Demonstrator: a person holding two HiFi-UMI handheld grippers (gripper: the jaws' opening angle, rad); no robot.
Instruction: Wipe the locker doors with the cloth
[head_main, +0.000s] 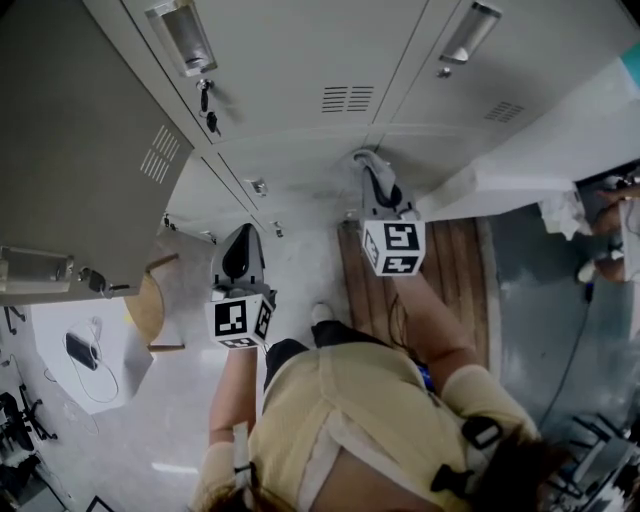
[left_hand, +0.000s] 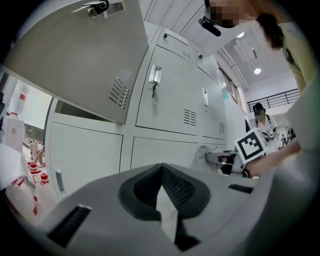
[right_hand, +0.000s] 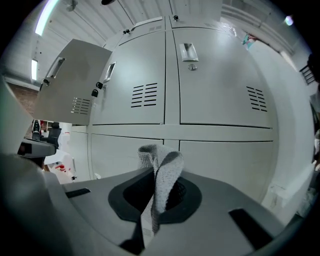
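Right gripper (right_hand: 154, 210) — jaws pinched on the grey cloth (right_hand: 162, 167), which sticks up past them, near the locker doors (right_hand: 220, 90). Left gripper (left_hand: 162, 200) — pressed together, empty.

Head view steeply down from above; both gripper views low, close, toward the shared locker doors (head_main: 300, 80).

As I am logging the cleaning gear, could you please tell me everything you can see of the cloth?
The cloth is a grey fabric with a coarse, waffle-like weave. It is pinched in the right claw, whose jaws are shut on it, and a folded loop stands up above them and curls over. It is held in front of the lower locker doors, near the seam between two of them. I cannot tell whether it touches the metal.
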